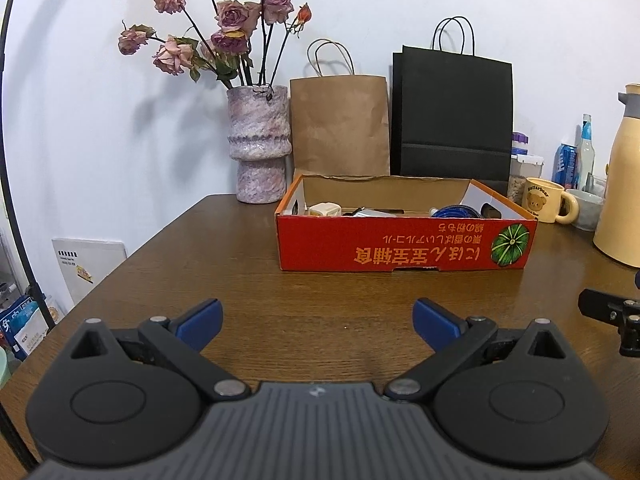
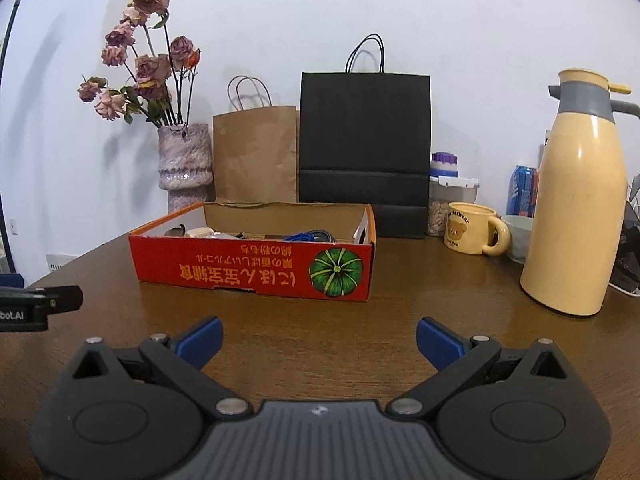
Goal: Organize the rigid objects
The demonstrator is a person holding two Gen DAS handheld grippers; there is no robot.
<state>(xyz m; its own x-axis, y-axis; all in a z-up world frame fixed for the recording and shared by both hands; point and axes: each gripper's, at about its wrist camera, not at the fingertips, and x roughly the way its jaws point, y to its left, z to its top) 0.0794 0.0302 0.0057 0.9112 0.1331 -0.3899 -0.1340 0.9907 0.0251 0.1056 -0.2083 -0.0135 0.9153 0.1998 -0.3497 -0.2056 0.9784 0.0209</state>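
A red cardboard box [image 1: 404, 246] with a green pumpkin print stands on the brown wooden table [image 1: 240, 264]. It also shows in the right wrist view [image 2: 256, 268]. Inside it lie a small white block [image 1: 324, 210], a silvery item [image 1: 368, 213] and a blue coiled item [image 1: 456, 212], mostly hidden by the box wall. My left gripper [image 1: 318, 322] is open and empty above the table, short of the box. My right gripper [image 2: 319, 340] is open and empty too. Part of the right gripper shows at the left view's right edge [image 1: 612, 314].
A pink vase [image 1: 259, 148] of dried roses, a brown paper bag [image 1: 340, 124] and a black paper bag [image 1: 452, 120] stand behind the box. A yellow bear mug [image 2: 472, 229], a cream thermos jug [image 2: 576, 216], a blue can [image 2: 522, 192] and jars stand at the right.
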